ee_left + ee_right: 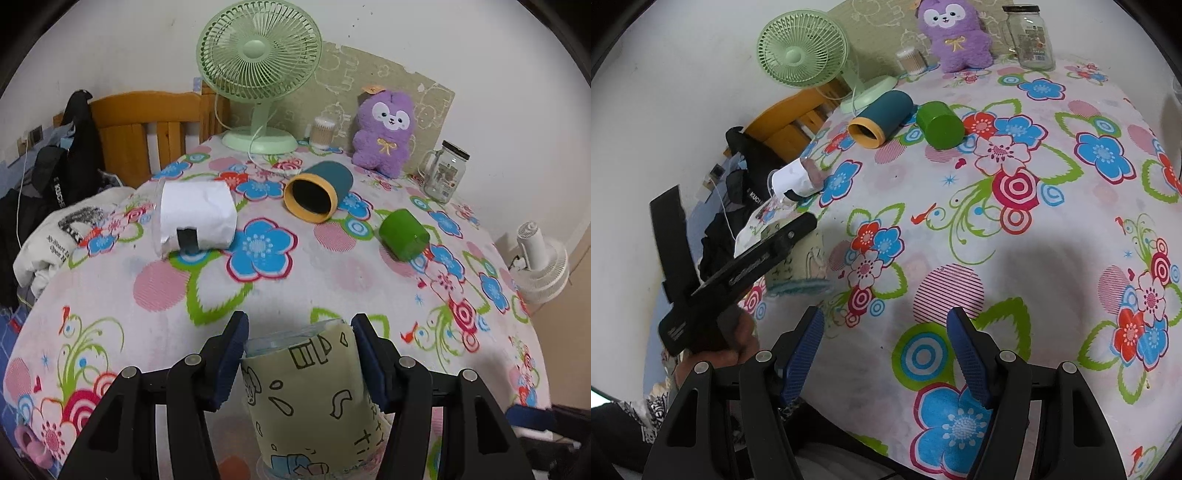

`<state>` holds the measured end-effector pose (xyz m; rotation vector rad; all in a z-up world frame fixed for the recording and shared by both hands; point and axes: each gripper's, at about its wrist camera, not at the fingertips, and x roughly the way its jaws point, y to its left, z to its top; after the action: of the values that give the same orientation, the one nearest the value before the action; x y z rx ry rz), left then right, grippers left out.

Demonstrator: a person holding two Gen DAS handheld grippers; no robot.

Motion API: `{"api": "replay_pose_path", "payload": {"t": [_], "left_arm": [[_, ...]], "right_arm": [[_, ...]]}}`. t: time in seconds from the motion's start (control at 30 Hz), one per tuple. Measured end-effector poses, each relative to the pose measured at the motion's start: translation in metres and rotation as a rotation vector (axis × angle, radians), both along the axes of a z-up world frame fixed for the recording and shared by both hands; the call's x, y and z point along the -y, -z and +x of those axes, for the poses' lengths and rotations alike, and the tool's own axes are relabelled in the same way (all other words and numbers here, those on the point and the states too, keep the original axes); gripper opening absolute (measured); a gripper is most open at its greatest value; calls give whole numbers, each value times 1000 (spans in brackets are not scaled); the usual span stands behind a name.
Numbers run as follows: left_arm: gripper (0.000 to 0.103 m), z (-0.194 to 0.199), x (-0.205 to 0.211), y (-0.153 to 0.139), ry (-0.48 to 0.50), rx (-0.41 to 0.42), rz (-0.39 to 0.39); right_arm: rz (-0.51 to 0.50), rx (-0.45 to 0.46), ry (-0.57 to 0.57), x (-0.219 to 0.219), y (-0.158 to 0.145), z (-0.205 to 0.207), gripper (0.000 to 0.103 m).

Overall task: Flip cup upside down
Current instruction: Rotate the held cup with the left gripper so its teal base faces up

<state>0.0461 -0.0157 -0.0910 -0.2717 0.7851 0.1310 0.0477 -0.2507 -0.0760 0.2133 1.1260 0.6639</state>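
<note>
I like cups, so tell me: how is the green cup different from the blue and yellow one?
The green cup is one colour; the teal cup has a yellow rim. The green cup looks shorter, the teal cup longer. In the left wrist view the teal cup shows its dark opening, while the green cup's opening is not plainly visible. Both lie on their sides on the flowered cloth.

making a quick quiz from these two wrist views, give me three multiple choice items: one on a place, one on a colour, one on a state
1. Where does the purple plush toy sit?
A. far edge, between cotton swab jar and glass mug jar
B. beside the white paper-wrapped cup
C. on the floor

2. What colour is the rim of the dark teal cup lying on its side?
A. red
B. yellow
C. white

3. What is the left gripper doing?
A. open, empty
B. shut on the pale green cartoon-print cup
C. out of view

Answers: 1 A, it stands between them by the wall. 2 B, a yellow ring circles the opening. 3 B, both pads press the cup's sides.
</note>
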Motion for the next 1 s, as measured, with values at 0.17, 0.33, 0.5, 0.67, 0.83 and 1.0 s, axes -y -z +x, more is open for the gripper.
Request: {"api": "replay_pose_path", "payload": {"t": [0.17, 0.33, 0.5, 0.67, 0.83, 1.0], "left_arm": [[60, -12, 2, -1, 21, -16, -25], [59, -20, 7, -3, 39, -6, -9], [59, -23, 1, -7, 37, 9, -31], [59, -29, -2, -3, 51, 8, -67], [59, -33, -4, 0, 53, 12, -64], [60, -38, -2, 2, 65, 13, -60]], "right_arm": [[2, 3, -5, -2, 0, 0, 72], [-2, 0, -2, 0, 1, -3, 72], [1, 6, 2, 4, 0, -7, 72], [2, 3, 11, 6, 1, -7, 72], [4, 1, 4, 4, 3, -10, 72], [5, -5, 8, 5, 5, -9, 72]]}}
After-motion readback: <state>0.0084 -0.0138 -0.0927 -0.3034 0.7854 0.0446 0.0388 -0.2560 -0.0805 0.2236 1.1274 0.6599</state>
